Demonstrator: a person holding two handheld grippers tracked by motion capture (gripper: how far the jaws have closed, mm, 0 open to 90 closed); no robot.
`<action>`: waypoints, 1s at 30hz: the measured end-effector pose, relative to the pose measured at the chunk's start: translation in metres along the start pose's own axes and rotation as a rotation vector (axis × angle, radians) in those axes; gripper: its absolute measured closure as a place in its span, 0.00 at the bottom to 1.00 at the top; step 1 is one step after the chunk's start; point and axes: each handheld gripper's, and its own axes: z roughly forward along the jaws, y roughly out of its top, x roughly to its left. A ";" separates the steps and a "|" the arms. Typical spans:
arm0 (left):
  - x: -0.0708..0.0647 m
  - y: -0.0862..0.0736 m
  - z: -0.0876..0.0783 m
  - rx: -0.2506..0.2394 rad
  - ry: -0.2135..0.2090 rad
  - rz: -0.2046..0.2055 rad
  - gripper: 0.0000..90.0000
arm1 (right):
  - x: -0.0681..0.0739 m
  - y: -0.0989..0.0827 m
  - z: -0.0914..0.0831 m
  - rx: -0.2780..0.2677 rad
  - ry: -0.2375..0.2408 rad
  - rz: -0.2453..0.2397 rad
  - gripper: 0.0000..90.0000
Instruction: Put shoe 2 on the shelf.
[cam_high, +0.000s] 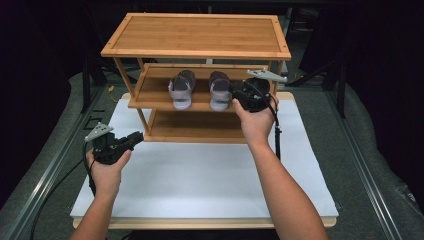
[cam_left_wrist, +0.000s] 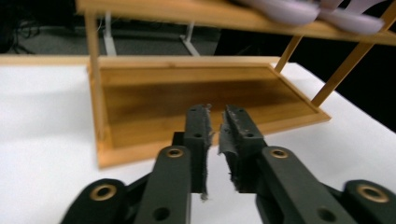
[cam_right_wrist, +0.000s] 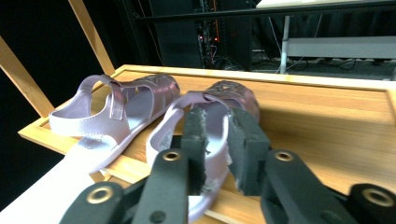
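Sandals, a pale purple pair, are sitting side by side on the middle shelf (cam_high: 150, 92) of the wooden rack, the left sandal (cam_high: 181, 89) just beside the right sandal (cam_high: 219, 90). The left gripper (cam_high: 136, 138) is hovering over the table (cam_high: 210, 175), jaws nearly together around nothing. The right gripper (cam_right_wrist: 218, 154), narrowly parted and gripping nothing, is pointing at the right sandal; it looks light and bendy, probably best pinched by its heel strap.
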 end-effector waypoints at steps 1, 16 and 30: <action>-0.002 0.005 0.002 0.000 -0.002 0.017 0.93 | -0.002 0.000 -0.003 -0.005 -0.003 -0.003 0.91; -0.028 0.067 0.057 -0.018 0.026 0.105 1.00 | -0.027 -0.031 0.005 0.060 -0.033 0.021 1.00; -0.027 0.089 0.092 0.019 0.054 0.046 1.00 | -0.022 -0.042 0.032 0.112 -0.027 0.061 1.00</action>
